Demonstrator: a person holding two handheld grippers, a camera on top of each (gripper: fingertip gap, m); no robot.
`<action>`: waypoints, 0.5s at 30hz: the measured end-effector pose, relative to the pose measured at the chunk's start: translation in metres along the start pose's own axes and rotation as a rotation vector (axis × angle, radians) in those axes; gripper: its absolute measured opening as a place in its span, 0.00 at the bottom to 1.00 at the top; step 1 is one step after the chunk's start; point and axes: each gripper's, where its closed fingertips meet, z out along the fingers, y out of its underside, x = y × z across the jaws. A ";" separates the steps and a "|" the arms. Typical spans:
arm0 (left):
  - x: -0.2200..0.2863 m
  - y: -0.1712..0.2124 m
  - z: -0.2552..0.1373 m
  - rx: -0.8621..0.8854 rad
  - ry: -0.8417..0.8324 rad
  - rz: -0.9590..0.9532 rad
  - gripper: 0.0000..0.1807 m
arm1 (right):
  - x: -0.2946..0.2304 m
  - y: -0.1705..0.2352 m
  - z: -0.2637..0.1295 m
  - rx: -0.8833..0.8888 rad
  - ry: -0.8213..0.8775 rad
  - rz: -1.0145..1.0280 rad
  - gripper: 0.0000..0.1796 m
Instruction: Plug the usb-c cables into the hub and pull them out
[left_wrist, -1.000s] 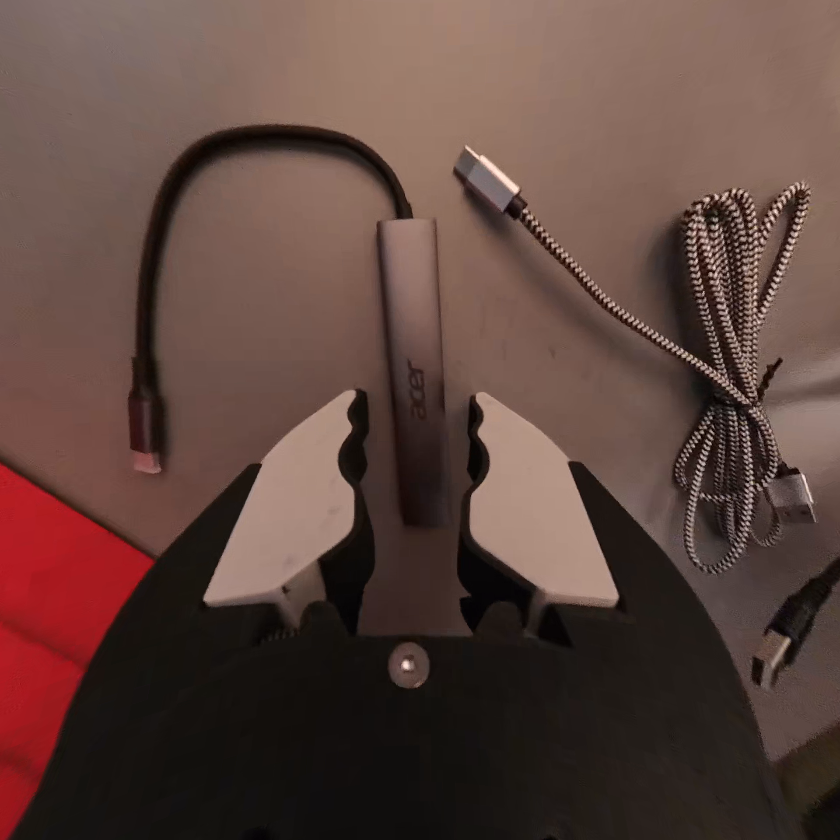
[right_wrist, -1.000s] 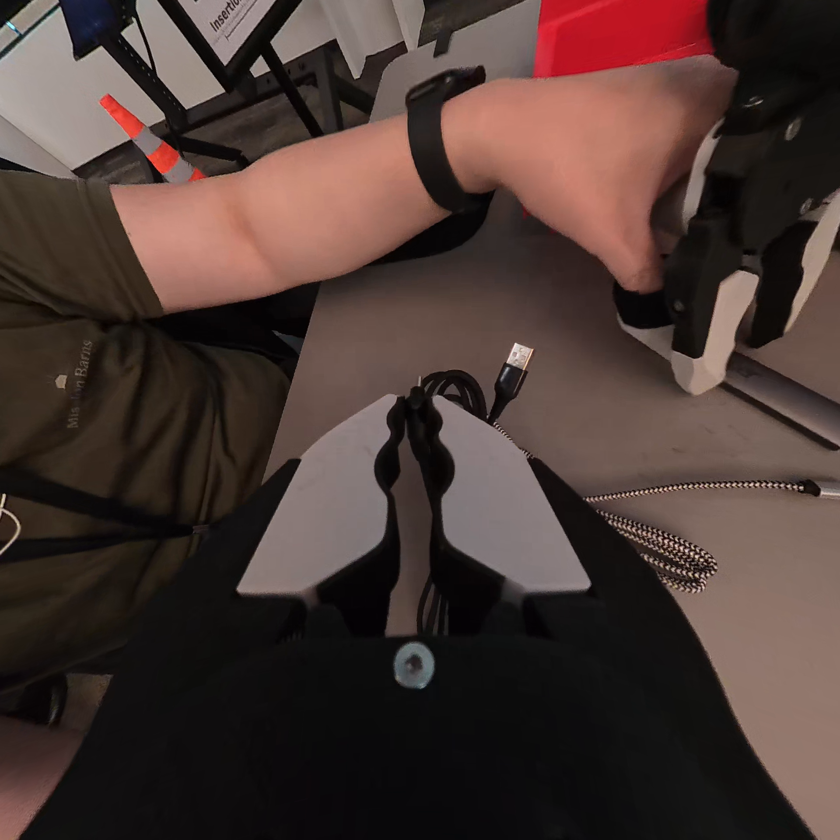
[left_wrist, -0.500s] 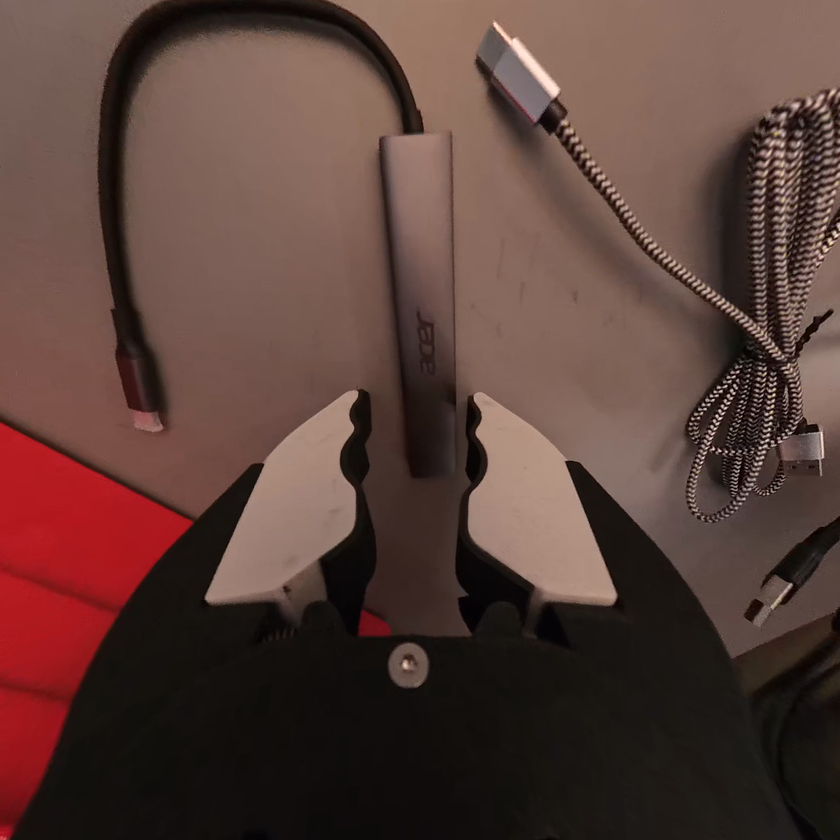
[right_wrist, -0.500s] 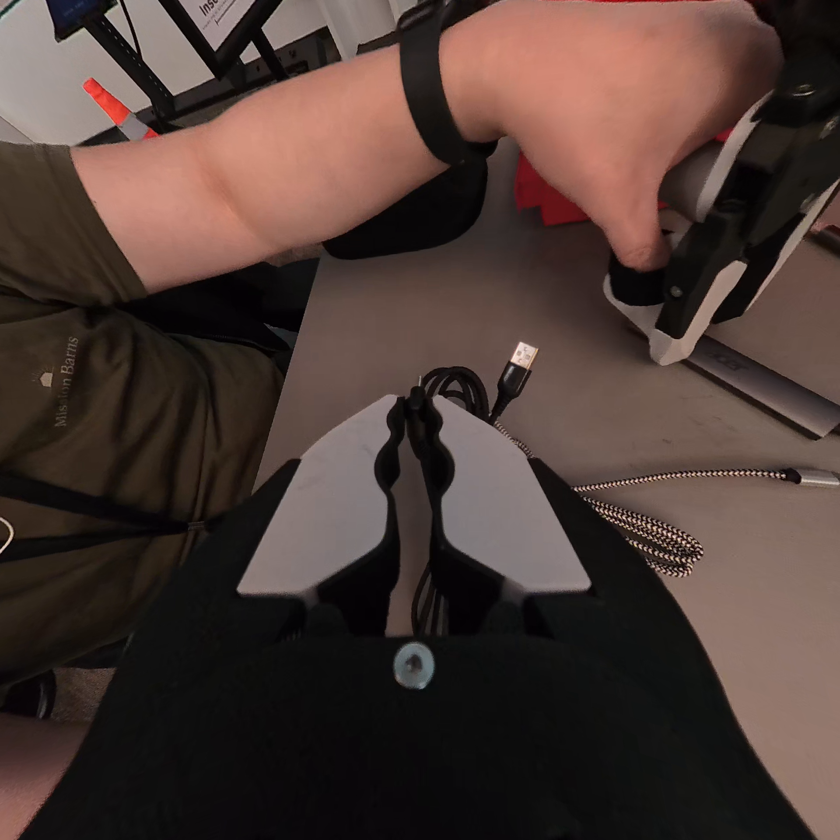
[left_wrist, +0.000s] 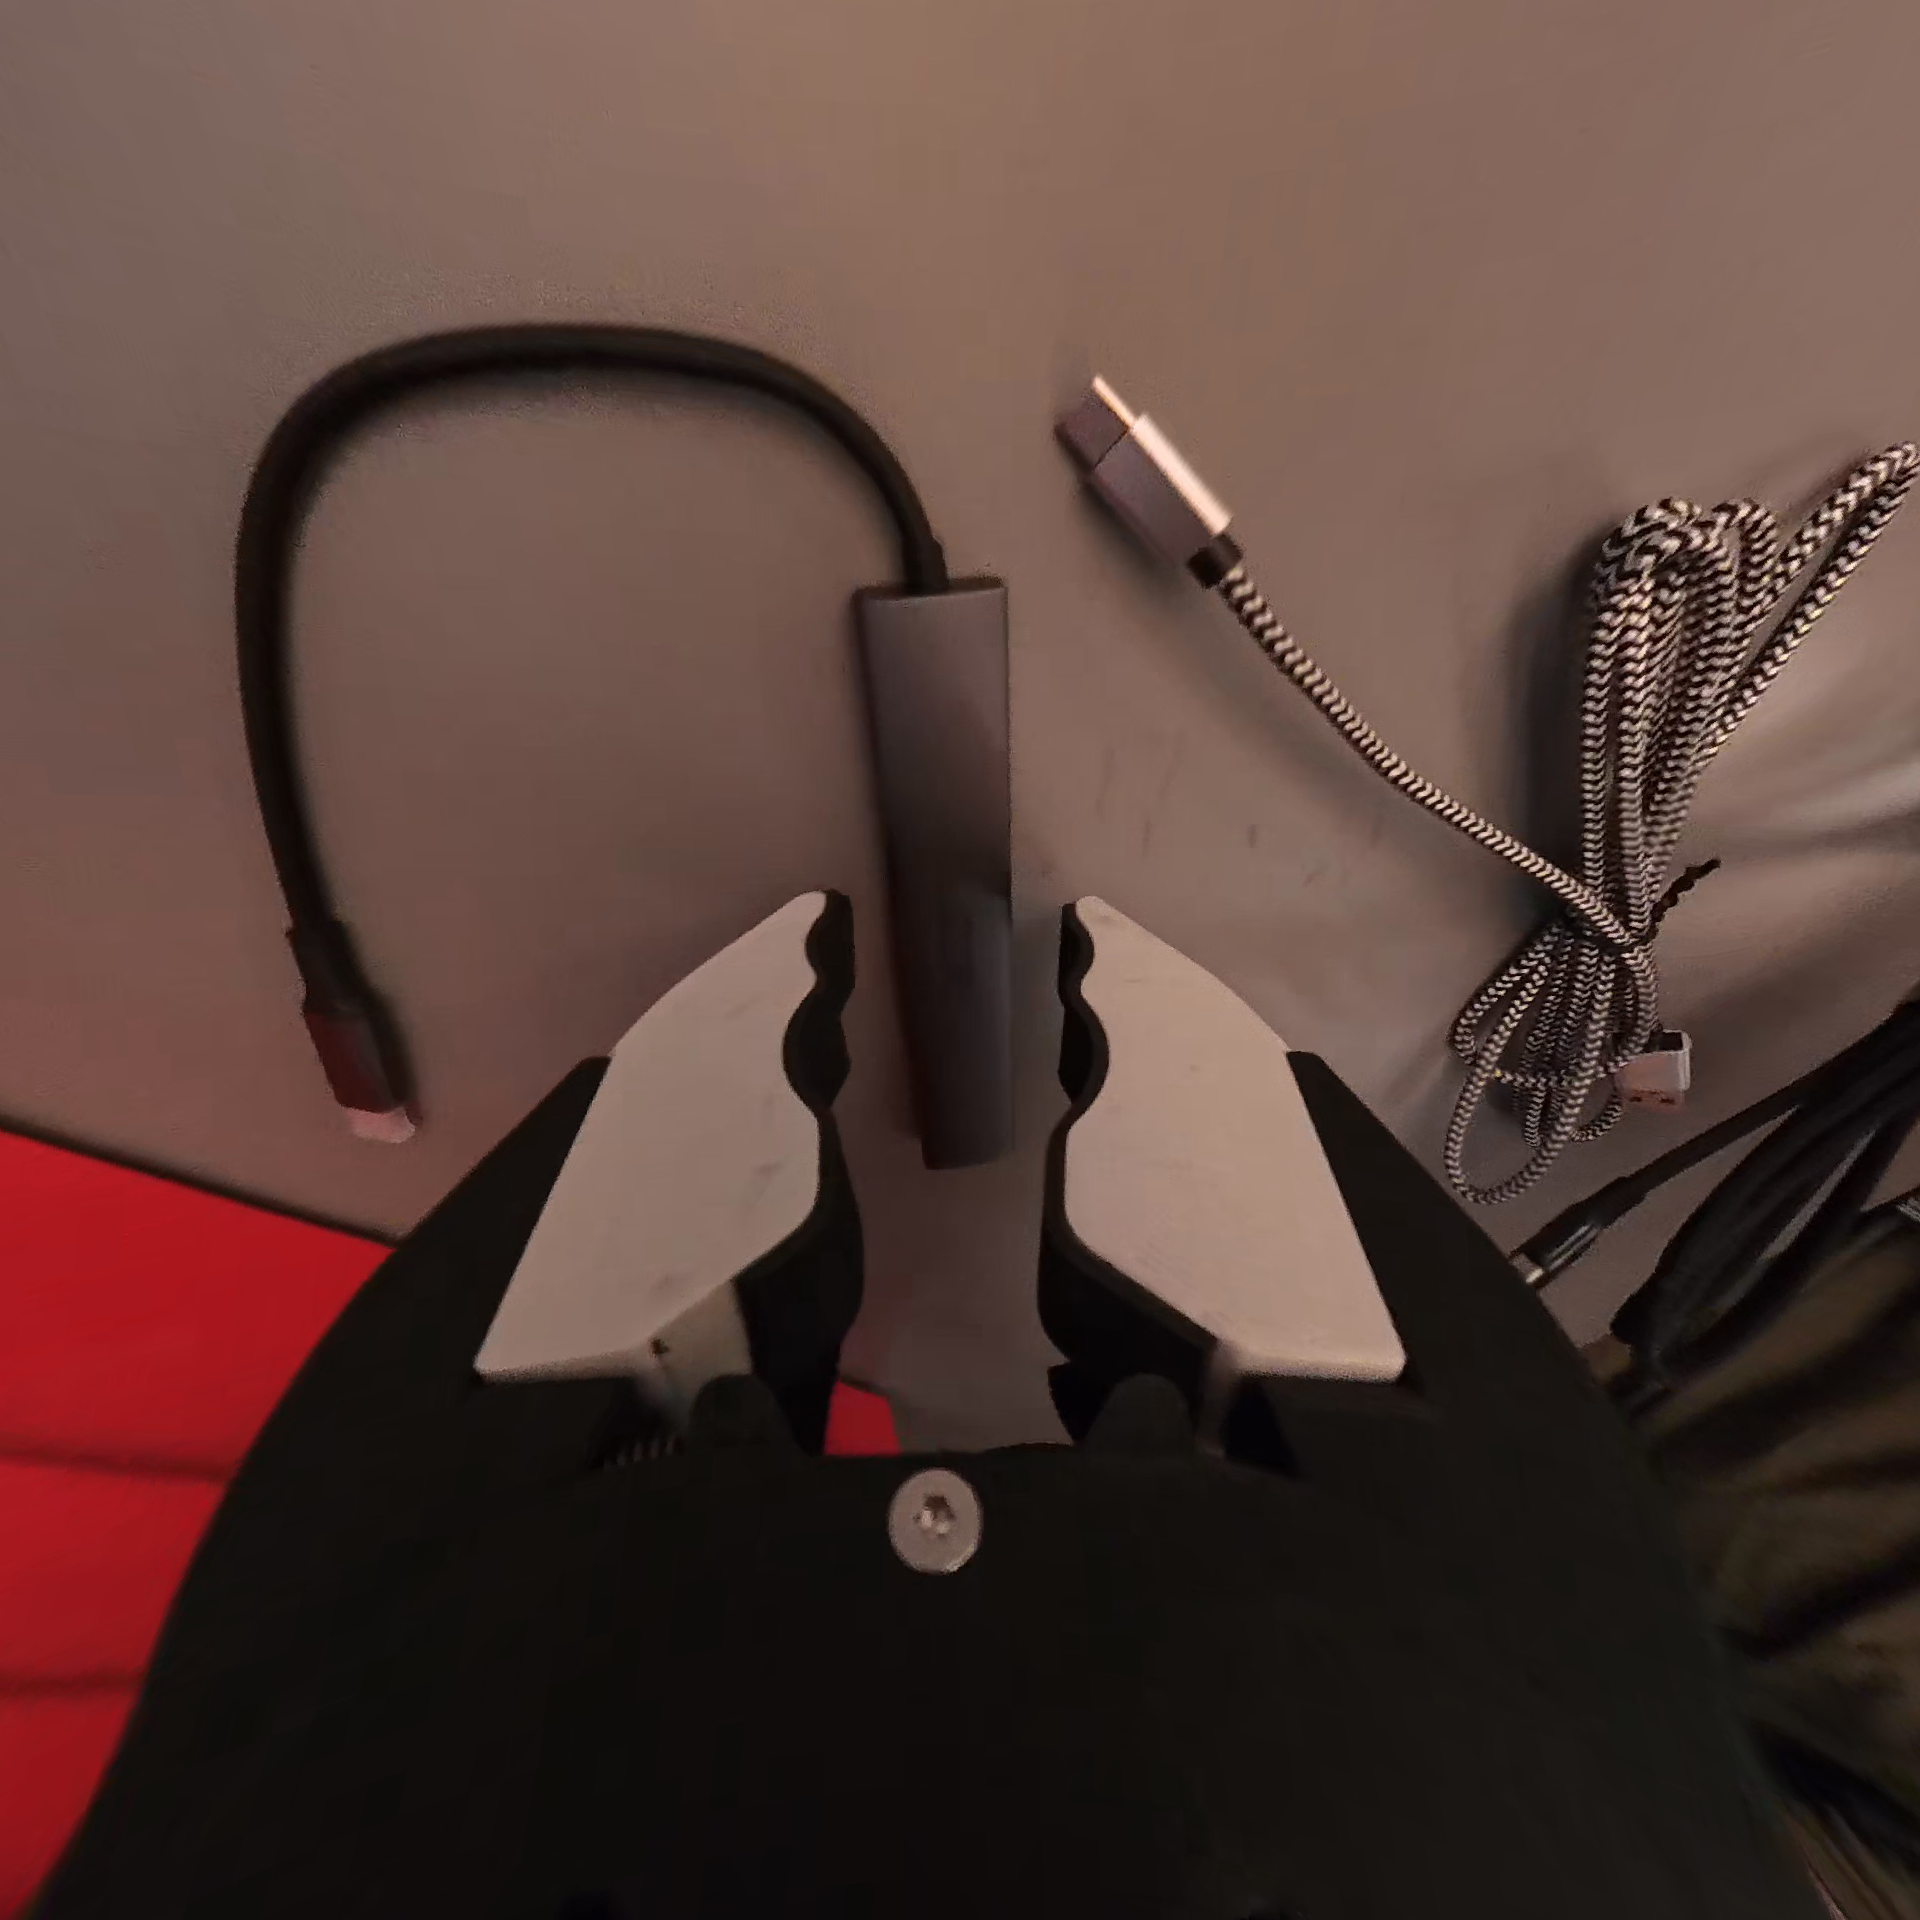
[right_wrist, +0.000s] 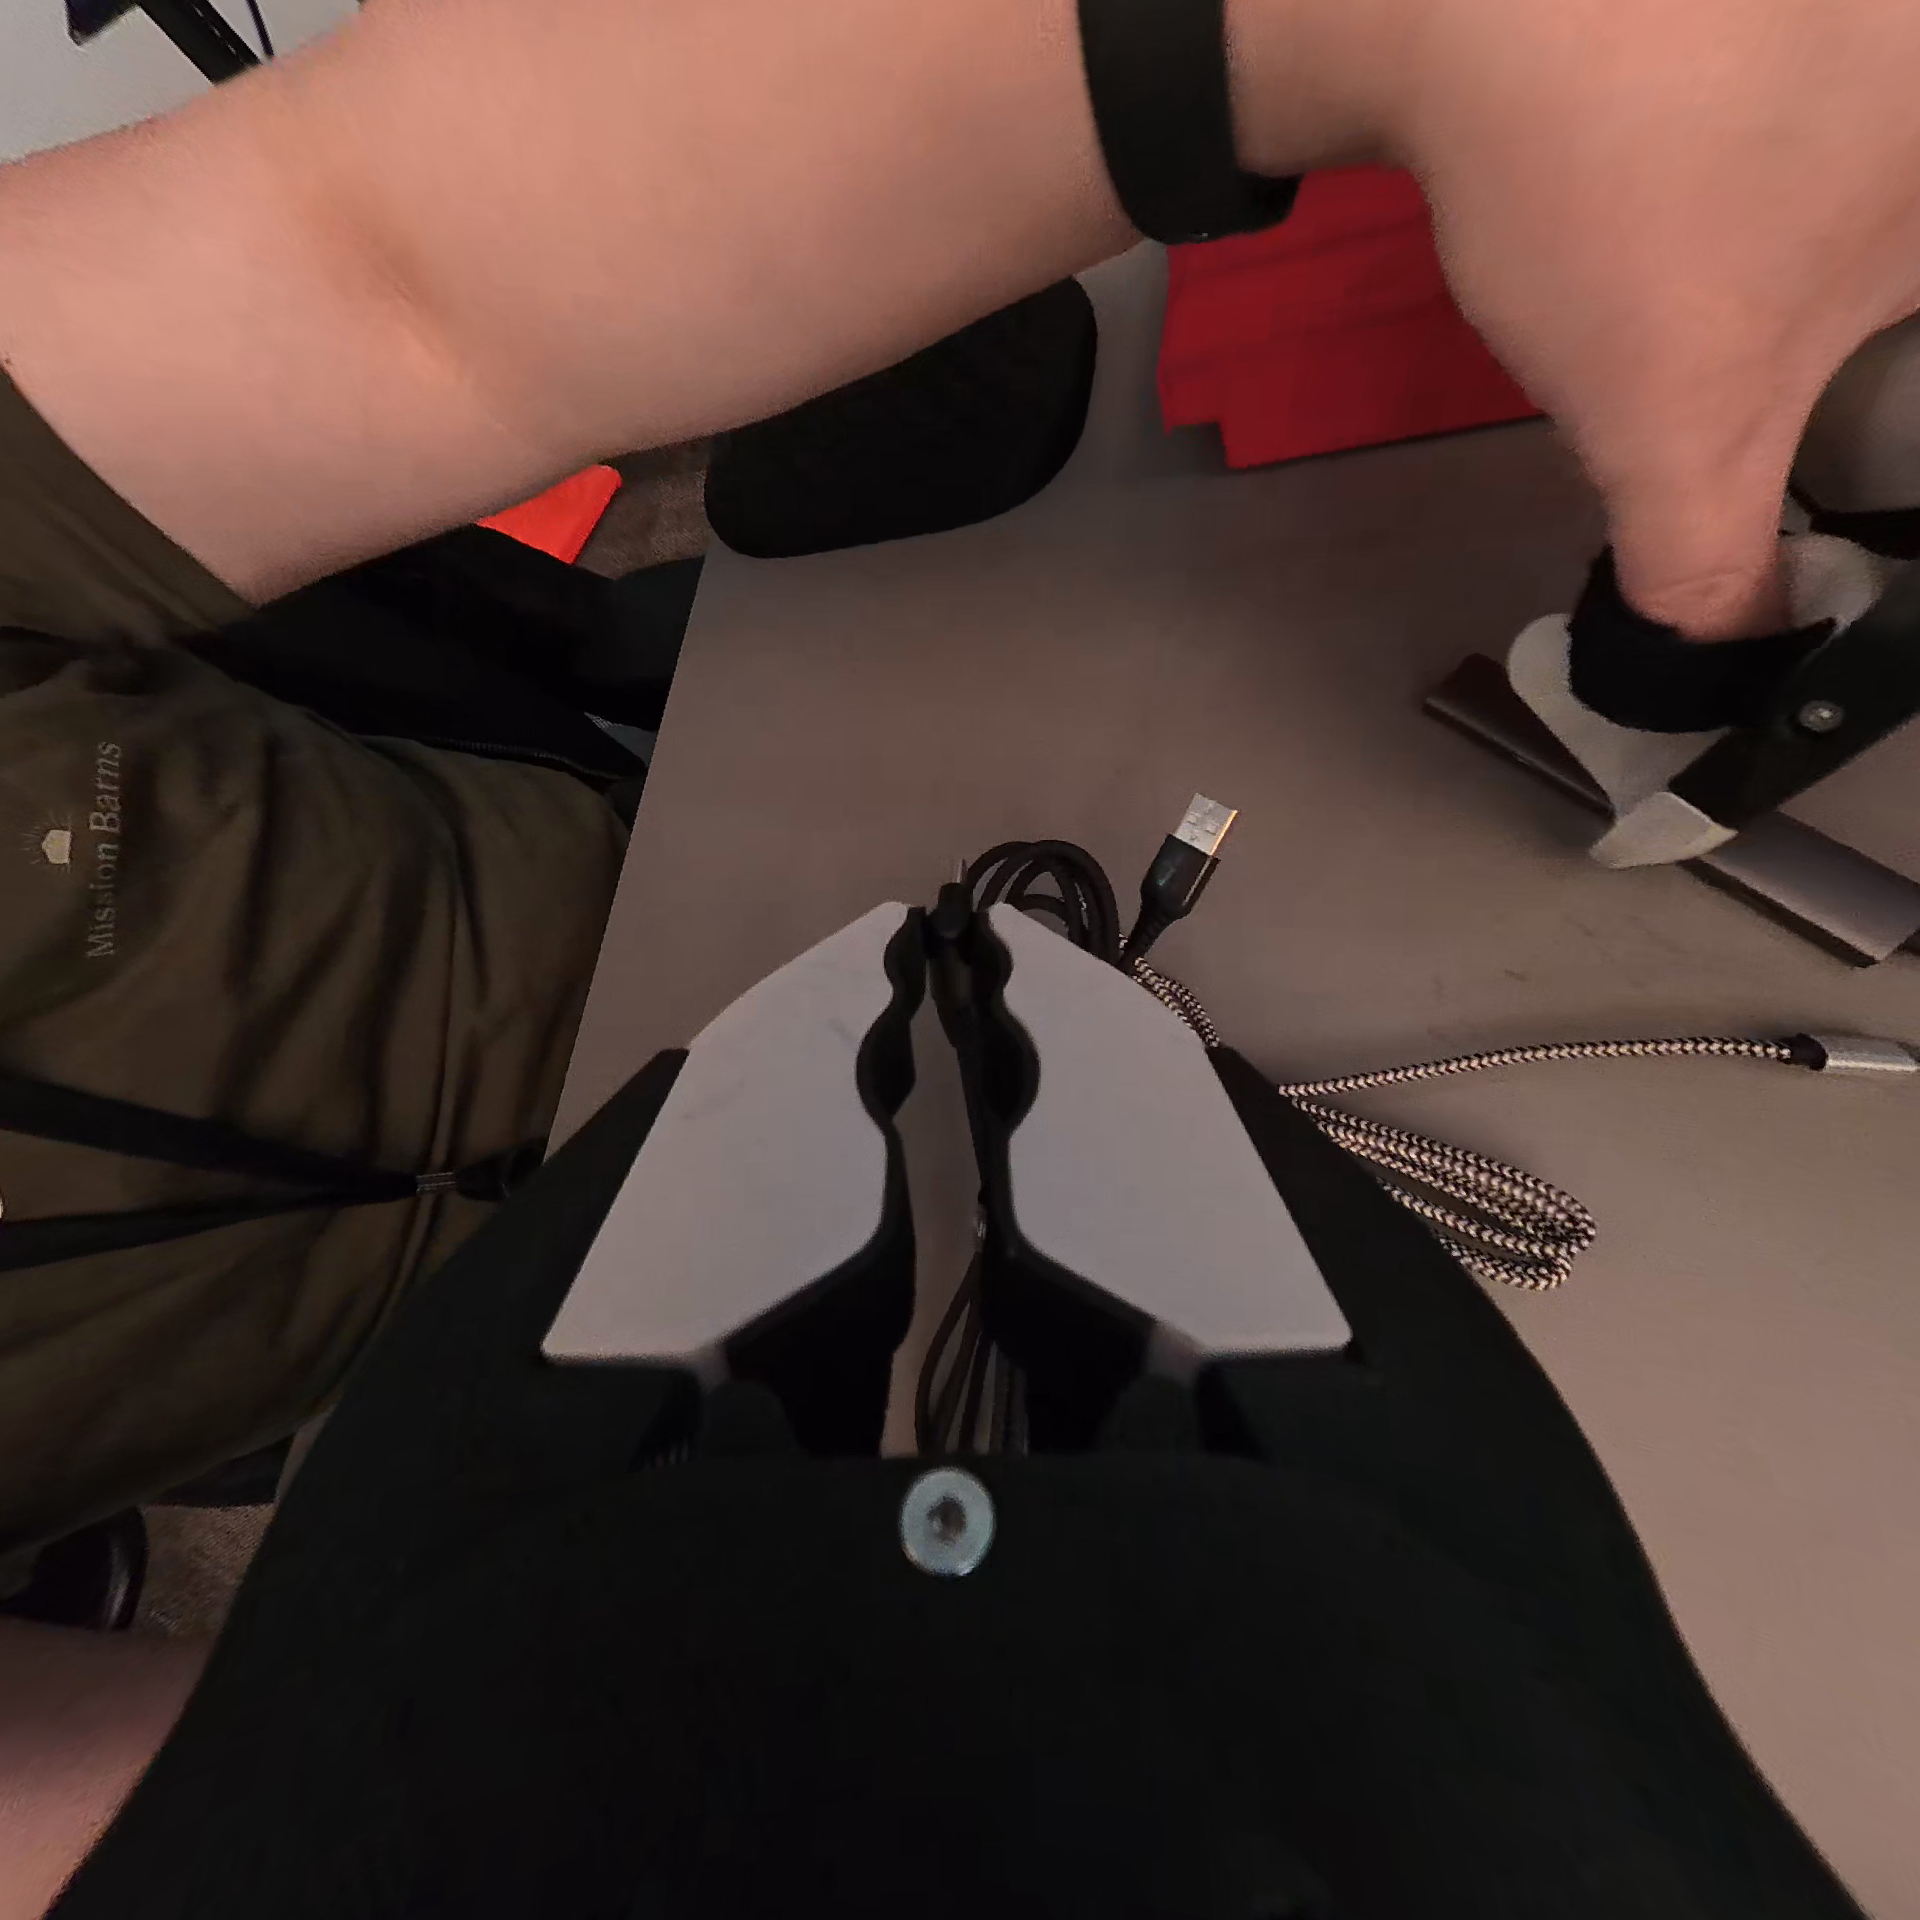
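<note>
The left gripper (left_wrist: 943, 914) is seen spread open astride the near end of the grey hub (left_wrist: 940, 862), which lies flat on the counter (left_wrist: 623, 208); contact cannot be judged. Only this view shows the hub's short black lead (left_wrist: 416, 374) (curled leftward). In the right wrist view alone, the right gripper (right_wrist: 951, 920) is closed on a black cable (right_wrist: 1049, 883), beside the braided cable (right_wrist: 1455, 1216).

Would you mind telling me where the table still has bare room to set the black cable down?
Free: the far stretch of the table beyond the hub and its black lead, and the patch inside that lead's loop. Crowded: right of the hub, where the braided cable lies bundled. The right gripper holds the black cable.
</note>
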 end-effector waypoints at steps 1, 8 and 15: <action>0.001 -0.002 0.000 -0.005 -0.002 0.003 0.20 | 0.001 0.000 0.000 -0.001 0.002 0.001 0.05; -0.001 -0.006 0.001 -0.005 -0.047 0.028 0.15 | 0.001 0.001 -0.001 -0.005 0.008 0.000 0.05; -0.003 -0.006 0.002 -0.036 -0.130 0.062 0.13 | 0.002 0.005 0.003 -0.033 0.014 -0.001 0.05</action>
